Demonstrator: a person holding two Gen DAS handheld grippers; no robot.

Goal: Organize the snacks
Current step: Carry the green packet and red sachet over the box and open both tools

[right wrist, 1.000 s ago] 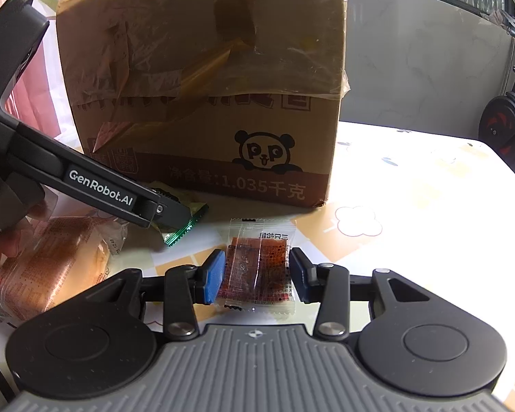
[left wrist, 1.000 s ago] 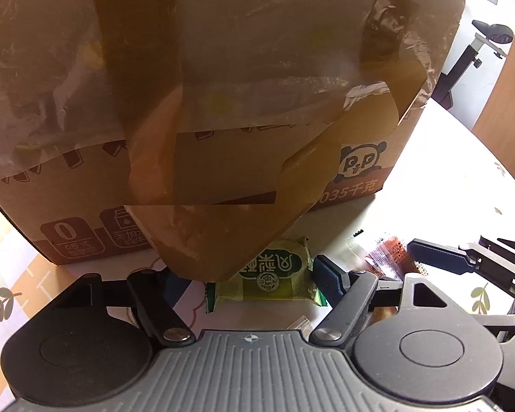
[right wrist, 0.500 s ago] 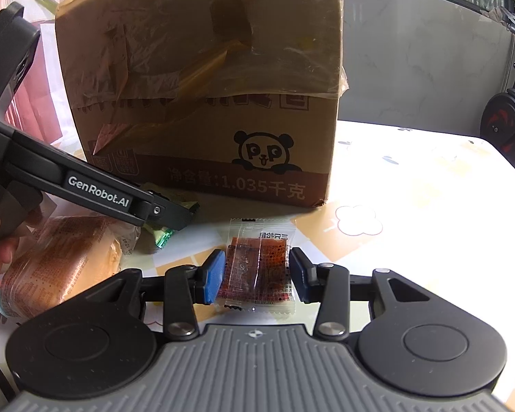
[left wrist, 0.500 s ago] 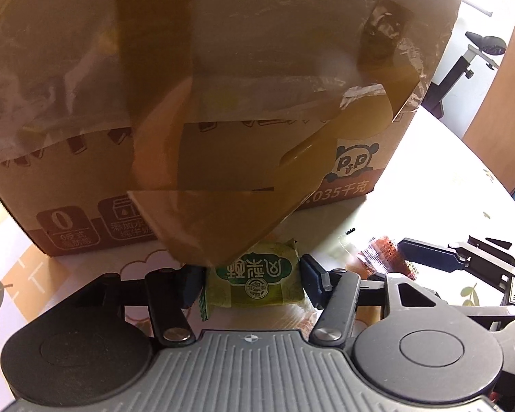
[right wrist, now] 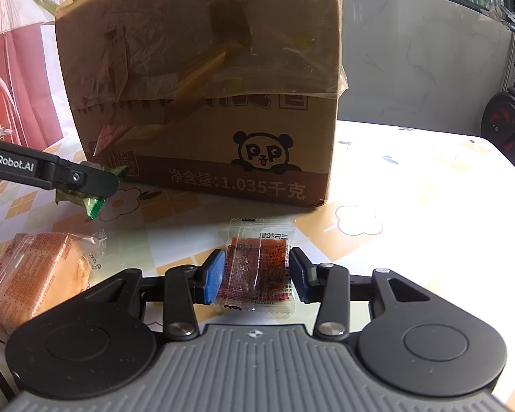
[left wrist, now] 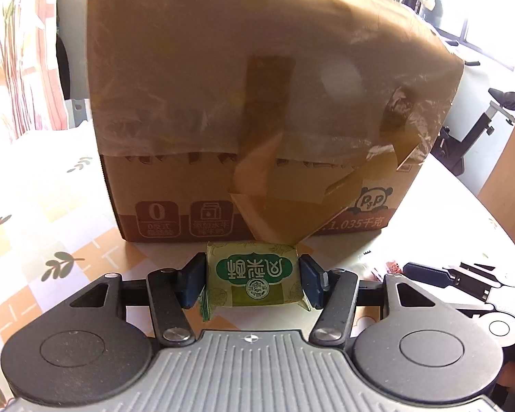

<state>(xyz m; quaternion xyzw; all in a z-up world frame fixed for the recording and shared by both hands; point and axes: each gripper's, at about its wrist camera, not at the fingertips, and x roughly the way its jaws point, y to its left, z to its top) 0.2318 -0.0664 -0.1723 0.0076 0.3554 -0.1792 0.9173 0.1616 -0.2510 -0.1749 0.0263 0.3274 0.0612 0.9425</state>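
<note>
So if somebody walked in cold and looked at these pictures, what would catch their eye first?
Probably the big cardboard box with its panda print, standing on the flowered table and filling both views. Next, the snacks right in front of it: the left gripper is shut on a green packet, and the right gripper on a clear packet of something reddish.

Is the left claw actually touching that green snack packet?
Touching. In the left wrist view, the left claw has both blue pads pressed against the ends of the green snack packet.
</note>
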